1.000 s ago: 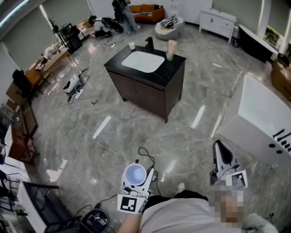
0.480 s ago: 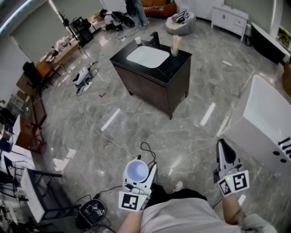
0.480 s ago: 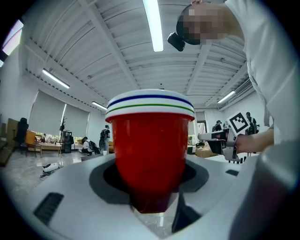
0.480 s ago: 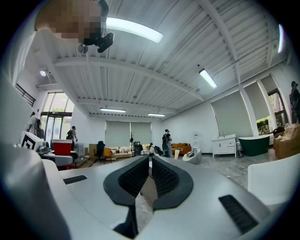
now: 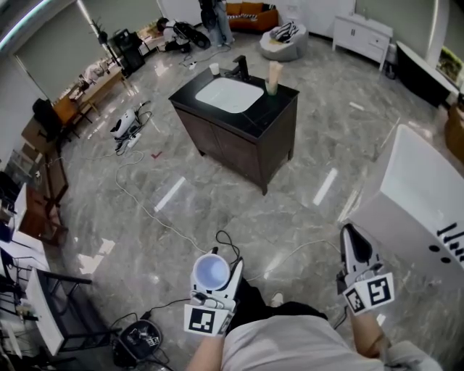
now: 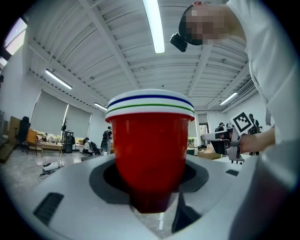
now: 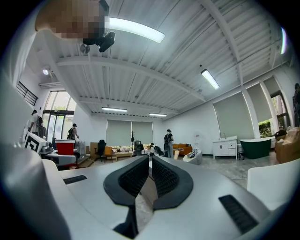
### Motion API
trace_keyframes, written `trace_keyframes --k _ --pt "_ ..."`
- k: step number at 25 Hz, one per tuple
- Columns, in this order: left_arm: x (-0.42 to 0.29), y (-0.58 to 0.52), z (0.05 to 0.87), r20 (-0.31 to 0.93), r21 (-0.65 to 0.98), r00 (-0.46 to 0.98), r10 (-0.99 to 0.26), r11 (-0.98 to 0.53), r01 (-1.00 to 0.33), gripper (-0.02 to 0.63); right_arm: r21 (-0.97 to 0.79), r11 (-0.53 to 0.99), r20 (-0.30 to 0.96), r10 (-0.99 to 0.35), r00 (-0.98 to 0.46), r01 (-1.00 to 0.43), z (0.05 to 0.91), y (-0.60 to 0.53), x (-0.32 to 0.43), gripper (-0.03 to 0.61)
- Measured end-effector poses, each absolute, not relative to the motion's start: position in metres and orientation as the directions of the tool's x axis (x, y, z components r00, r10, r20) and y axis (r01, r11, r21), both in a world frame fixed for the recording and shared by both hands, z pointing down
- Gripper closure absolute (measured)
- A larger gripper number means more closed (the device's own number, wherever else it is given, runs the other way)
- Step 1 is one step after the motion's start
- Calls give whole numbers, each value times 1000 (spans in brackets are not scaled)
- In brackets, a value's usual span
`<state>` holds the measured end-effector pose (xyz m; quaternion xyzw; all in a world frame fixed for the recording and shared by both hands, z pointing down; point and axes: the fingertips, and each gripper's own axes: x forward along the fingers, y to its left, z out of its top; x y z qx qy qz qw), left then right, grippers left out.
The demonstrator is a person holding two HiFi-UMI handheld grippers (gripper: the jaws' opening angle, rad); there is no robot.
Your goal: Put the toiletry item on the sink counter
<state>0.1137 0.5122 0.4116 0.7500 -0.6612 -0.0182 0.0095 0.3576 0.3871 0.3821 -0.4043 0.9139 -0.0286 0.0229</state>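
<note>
A red cup (image 6: 150,140) with a white, striped rim stands upright between the jaws of my left gripper (image 6: 150,190), which is shut on it. From above, the cup (image 5: 212,269) shows its white inside, low in the head view, over the floor. My right gripper (image 5: 353,243) is at the lower right with its jaws pressed together and nothing in them; its own view shows the shut gripper (image 7: 150,164). The black-topped sink counter (image 5: 274,109) stands far ahead across the floor, with a faucet (image 5: 239,69), a small white cup (image 5: 214,69) and a tan bottle (image 5: 273,76) on it.
A white bathtub (image 5: 420,196) is close on the right. Cables (image 5: 145,210) trail over the grey marble floor between me and the counter. Desks and chairs (image 5: 43,123) line the left side. A white cabinet (image 5: 360,32) and people (image 5: 217,14) are at the far end.
The head view has shifted a little, and the right gripper's marker cube has come into view. Both grippers stay low in view, and the left one keeps hold of the cup.
</note>
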Motion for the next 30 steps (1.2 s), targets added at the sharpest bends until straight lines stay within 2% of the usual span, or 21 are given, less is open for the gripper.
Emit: trace_keyframes --k 16,30 --pt "95 448 421 -37 40 194 -980 -195 -980 373 -52 633 -48 -774 -631 -772 383 341 342 535" --pt "11 322 426 -9 35 236 -972 -237 -971 373 -55 612 -26 -791 -611 -789 387 219 250 535"
